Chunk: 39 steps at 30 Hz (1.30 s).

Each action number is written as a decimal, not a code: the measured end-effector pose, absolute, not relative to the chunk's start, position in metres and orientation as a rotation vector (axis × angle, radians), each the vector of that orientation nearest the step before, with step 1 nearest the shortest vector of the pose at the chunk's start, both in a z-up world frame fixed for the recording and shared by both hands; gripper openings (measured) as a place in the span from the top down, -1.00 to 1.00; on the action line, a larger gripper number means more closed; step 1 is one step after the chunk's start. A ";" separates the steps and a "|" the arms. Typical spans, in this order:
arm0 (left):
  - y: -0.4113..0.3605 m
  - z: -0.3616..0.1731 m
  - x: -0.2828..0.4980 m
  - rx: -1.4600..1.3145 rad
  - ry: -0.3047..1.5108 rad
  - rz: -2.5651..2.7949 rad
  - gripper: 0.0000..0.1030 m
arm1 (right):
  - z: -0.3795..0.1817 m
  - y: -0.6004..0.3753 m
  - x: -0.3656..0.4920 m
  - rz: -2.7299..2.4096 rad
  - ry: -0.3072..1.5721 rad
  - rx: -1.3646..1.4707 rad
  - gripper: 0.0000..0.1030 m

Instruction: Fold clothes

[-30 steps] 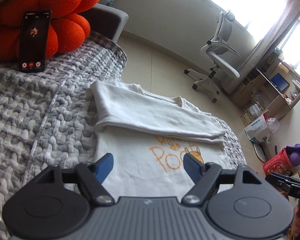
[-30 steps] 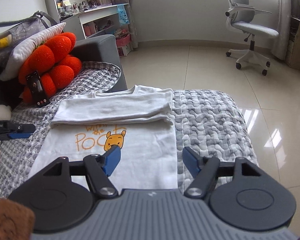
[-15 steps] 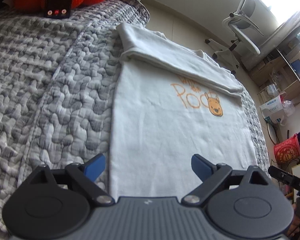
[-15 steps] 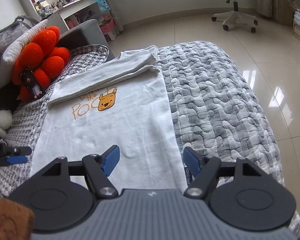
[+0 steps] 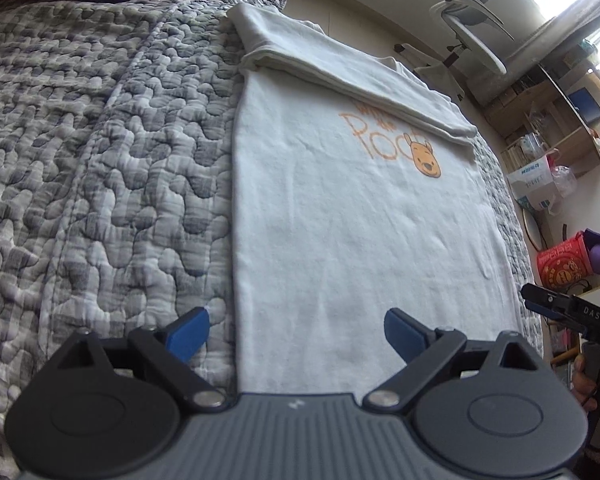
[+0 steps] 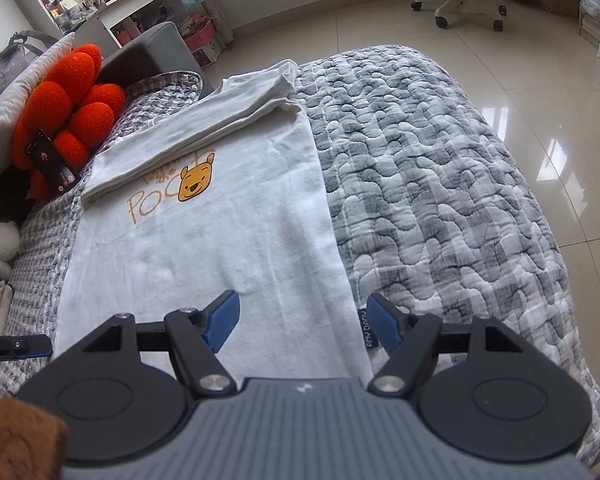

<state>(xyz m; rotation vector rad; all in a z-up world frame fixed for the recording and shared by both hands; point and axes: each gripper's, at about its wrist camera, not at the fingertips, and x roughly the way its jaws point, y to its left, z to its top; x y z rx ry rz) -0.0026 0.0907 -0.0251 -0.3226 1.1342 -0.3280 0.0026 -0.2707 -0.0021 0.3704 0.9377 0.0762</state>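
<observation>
A white T-shirt (image 5: pixel 340 220) with an orange bear print lies flat on the grey quilt (image 5: pixel 100 160), its top part folded over in a band across the far end. My left gripper (image 5: pixel 296 332) hovers open above the shirt's near left corner, with one finger over the quilt and the other over the cloth. In the right wrist view the T-shirt (image 6: pixel 220 240) runs away from me. My right gripper (image 6: pixel 304 322) is open above its near right corner, straddling the side edge. Neither gripper has cloth between its pads.
An orange flower cushion (image 6: pixel 68 112) with a phone (image 6: pixel 52 160) leaning on it sits at the head of the bed. An office chair (image 6: pixel 460 4) stands on the tiled floor beyond. The quilt's right edge (image 6: pixel 560 280) drops off to the floor. Shelves (image 5: pixel 560 120) line the wall.
Both grippers have tilted down and come closer to the shirt's near hem. The left jaws have spread wider. The shirt has not moved.
</observation>
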 end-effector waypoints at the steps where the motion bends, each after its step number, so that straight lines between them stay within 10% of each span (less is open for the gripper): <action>1: 0.093 -0.026 -0.003 -0.326 1.134 -0.335 -0.84 | -0.003 -0.271 0.002 0.077 0.943 0.369 -0.43; 39: 0.155 -0.061 -0.029 -0.686 1.274 -0.584 -0.74 | -0.026 -0.341 -0.048 0.343 1.007 0.683 -0.22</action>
